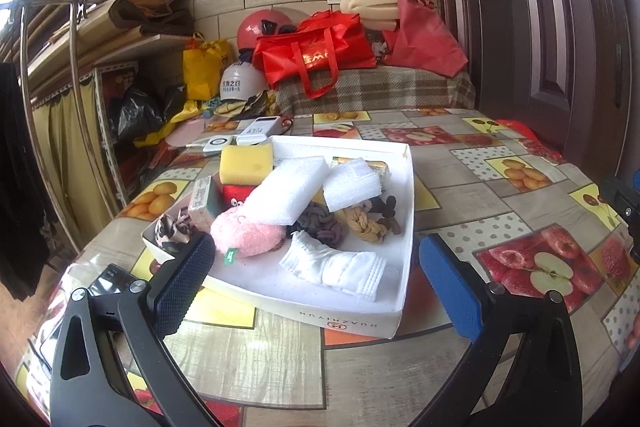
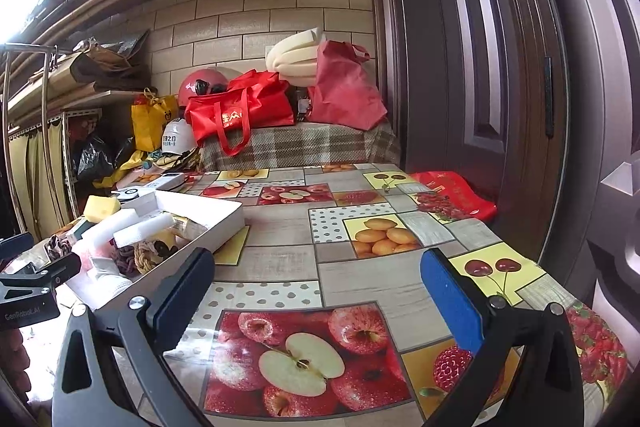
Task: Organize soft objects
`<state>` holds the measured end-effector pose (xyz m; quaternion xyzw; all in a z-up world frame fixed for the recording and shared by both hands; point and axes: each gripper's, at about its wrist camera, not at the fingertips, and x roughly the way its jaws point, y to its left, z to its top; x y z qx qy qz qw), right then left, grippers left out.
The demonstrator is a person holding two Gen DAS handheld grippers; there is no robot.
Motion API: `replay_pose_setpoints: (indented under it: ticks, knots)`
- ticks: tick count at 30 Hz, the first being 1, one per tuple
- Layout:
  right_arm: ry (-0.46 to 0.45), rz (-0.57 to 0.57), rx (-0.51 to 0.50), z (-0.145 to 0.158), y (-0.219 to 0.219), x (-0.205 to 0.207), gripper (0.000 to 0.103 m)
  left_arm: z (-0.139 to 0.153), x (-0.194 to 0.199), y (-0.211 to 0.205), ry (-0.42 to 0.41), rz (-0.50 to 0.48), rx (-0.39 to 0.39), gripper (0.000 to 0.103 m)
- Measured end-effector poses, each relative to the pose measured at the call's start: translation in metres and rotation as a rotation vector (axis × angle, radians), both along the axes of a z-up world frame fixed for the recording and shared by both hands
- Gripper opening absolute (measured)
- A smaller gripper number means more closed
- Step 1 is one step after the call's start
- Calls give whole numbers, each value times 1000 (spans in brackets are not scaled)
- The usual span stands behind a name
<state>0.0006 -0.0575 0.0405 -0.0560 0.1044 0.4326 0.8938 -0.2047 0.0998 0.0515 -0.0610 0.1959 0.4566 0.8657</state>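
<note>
A shallow white box [image 1: 304, 311] on the fruit-print table holds soft items: a yellow sponge [image 1: 246, 165], white foam sheets [image 1: 286, 195], a pink plush [image 1: 248, 237], white socks [image 1: 340, 267], knotted ropes [image 1: 362, 223] and a patterned scrunchie [image 1: 172, 231]. My left gripper [image 1: 316, 279] hangs open just in front of the box, its fingers straddling the near wall with nothing between them. In the right wrist view the box [image 2: 208, 231] lies at the left. My right gripper [image 2: 320, 303] stands open and empty over bare tablecloth, right of the box.
Power banks [image 1: 256, 135] lie behind the box. A phone [image 1: 108, 281] rests at the table's near left corner. A bench with red bags [image 1: 316, 55] and helmets stands beyond the table. A dark door [image 2: 500, 67] rises on the right; a red bag [image 2: 452, 199] sits at its foot.
</note>
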Motion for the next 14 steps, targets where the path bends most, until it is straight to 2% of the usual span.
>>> replay_pose_setpoints:
  ticks: [5,14]
  knots:
    - [1,0,0,0,0,0,103,1,0,-3,-7,-15,9,103]
    - [1,0,0,0,0,0,103,-2,0,4,-8,-7,-30,103]
